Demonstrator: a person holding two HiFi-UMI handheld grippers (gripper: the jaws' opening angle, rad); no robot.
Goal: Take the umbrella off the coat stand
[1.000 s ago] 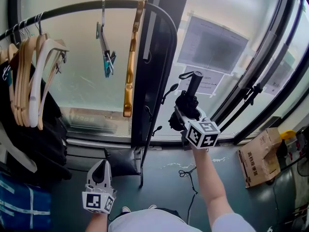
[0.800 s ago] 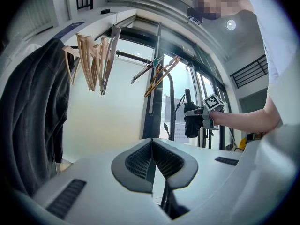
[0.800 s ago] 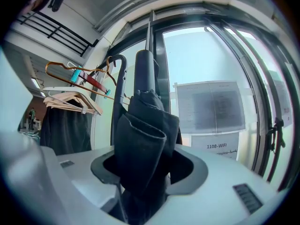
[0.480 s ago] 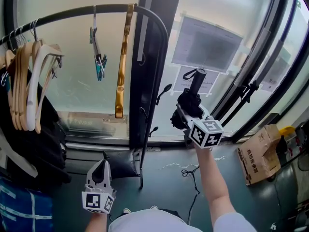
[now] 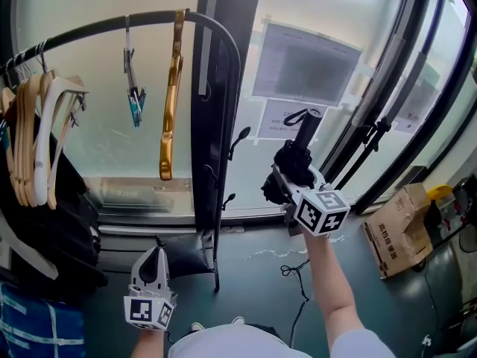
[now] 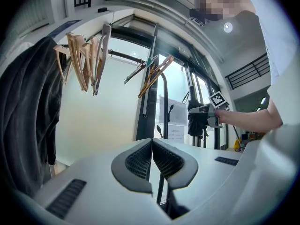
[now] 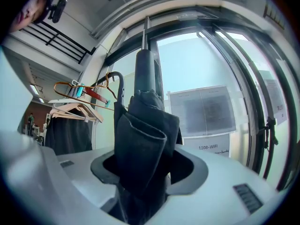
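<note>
A folded black umbrella (image 5: 295, 161) with a looped strap at its top stands upright in my right gripper (image 5: 288, 179), which is shut on its bundled fabric. In the right gripper view the umbrella (image 7: 144, 139) fills the space between the pads of my right gripper (image 7: 147, 168). It hangs in the air to the right of the black coat stand (image 5: 215, 125), apart from its small hooks (image 5: 240, 136). My left gripper (image 5: 154, 253) is low beside the stand's base, shut and empty; its pads meet in the left gripper view (image 6: 152, 150), where the umbrella (image 6: 197, 123) shows in the distance.
Wooden hangers (image 5: 43, 133) and dark garments (image 5: 45, 222) hang on the rail at left, with a clip hanger (image 5: 134, 99) and an amber hanger (image 5: 170, 110) further along. A dark bag (image 5: 186, 248) sits at the stand's foot. A cardboard box (image 5: 395, 230) and a cable (image 5: 294, 267) lie on the floor.
My right gripper has carried the umbrella to the right and slightly up, widening the gap to the stand's hooks. The left gripper has stayed put.
</note>
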